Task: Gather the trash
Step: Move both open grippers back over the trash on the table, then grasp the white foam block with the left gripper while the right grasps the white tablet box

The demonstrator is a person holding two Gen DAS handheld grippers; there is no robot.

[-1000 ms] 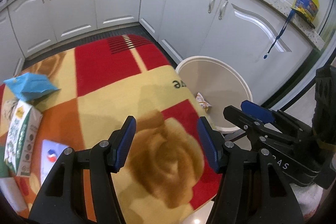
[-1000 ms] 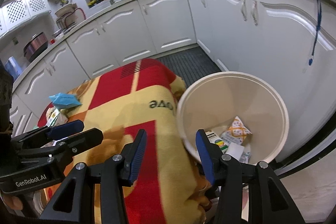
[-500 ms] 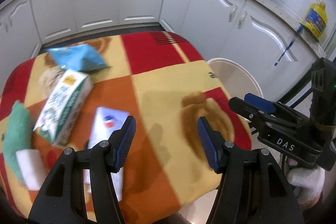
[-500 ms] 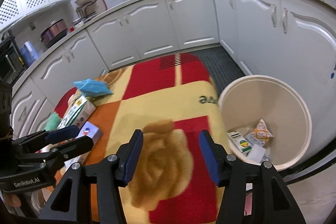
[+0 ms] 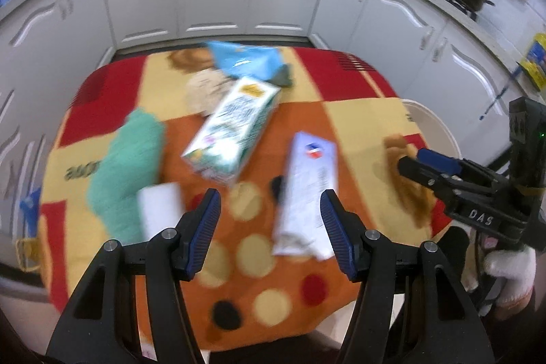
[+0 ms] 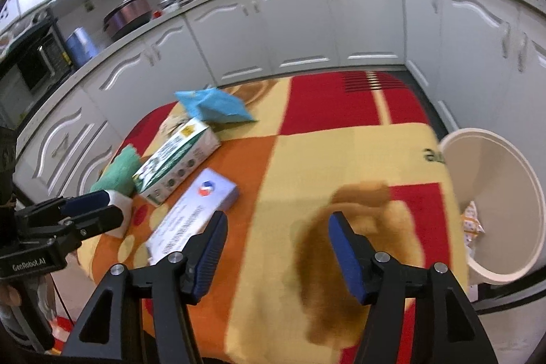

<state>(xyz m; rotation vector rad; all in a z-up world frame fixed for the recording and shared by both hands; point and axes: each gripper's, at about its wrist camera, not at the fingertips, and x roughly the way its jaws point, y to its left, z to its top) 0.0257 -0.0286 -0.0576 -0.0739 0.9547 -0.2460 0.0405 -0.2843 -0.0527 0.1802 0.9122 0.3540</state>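
Nearest the left-wrist camera, the left tongs point(image 5: 269, 220) stand about half open with nothing between the pads, over the orange spotted patch of the table point(image 5: 358, 91). A second ago they faced the bin; the litter now fills that view. Just beyond the pads lies a white flat box point(image 5: 309, 190) with a red-and-blue mark, with a small white block point(image 5: 158, 210) to its left beside a green cloth point(image 5: 126, 166). Farther back lies a green-and-white carton point(image 5: 235, 132), then a blue packet point(image 5: 245, 62) near the table's far edge. The right tongs point(image 6: 276, 239) are opening, empty, above the brown flower pattern; earlier they hung at the bin's rim. The white bin point(image 6: 494, 210) now sits at the right edge, beside the table, with a patterned wrapper point(image 6: 472, 222) inside.
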